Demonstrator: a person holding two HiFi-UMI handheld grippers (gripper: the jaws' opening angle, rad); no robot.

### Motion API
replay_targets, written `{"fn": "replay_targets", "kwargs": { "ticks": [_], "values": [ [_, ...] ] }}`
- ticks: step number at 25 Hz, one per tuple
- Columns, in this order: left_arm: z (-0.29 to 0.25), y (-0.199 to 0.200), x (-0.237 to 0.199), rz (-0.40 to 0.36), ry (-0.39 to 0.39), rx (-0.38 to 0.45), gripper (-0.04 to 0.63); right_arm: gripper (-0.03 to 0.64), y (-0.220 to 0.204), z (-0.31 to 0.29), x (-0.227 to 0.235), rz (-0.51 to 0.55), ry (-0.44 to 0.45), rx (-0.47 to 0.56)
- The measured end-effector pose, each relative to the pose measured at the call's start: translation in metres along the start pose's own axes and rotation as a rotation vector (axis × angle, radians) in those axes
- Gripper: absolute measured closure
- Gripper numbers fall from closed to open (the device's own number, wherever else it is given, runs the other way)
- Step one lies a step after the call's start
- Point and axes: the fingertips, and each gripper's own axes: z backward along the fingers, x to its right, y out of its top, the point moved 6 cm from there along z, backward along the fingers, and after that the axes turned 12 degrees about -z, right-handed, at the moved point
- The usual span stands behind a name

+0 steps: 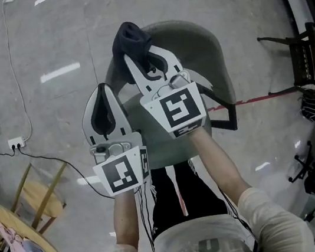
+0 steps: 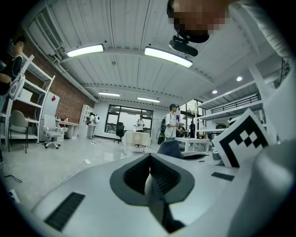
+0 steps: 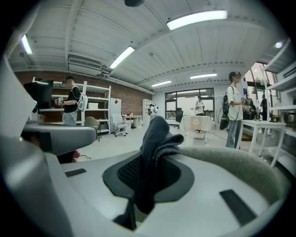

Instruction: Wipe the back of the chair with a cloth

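Note:
A grey upholstered chair [image 1: 205,54] stands right in front of me, its curved back rim [image 3: 240,164] showing at the right of the right gripper view. My right gripper [image 1: 136,51] is shut on a dark blue cloth [image 1: 131,37], which bunches up above the jaws [image 3: 155,134] over the left end of the chair's back. My left gripper [image 1: 104,101] hangs lower and to the left of the chair, shut with nothing in it [image 2: 150,178].
A cable and power strip [image 1: 15,142] lie on the floor at left. A round wooden stool [image 1: 22,229] stands at lower left, a dark chair frame [image 1: 310,73] at right. People, tables and shelves [image 3: 97,111] fill the room beyond.

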Motion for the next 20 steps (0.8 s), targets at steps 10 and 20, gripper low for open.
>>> {"fn": "replay_targets", "kwargs": {
  "ticks": [10, 20],
  "values": [
    [-0.012, 0.002, 0.031, 0.005, -0.08, -0.003, 0.58, 0.558, 0.0, 0.047, 0.076, -0.079, -0.261, 0.029],
    [-0.023, 0.005, 0.079, -0.008, -0.195, -0.008, 0.58, 0.559, -0.015, 0.113, 0.133, -0.118, -0.434, 0.004]
  ]
}}
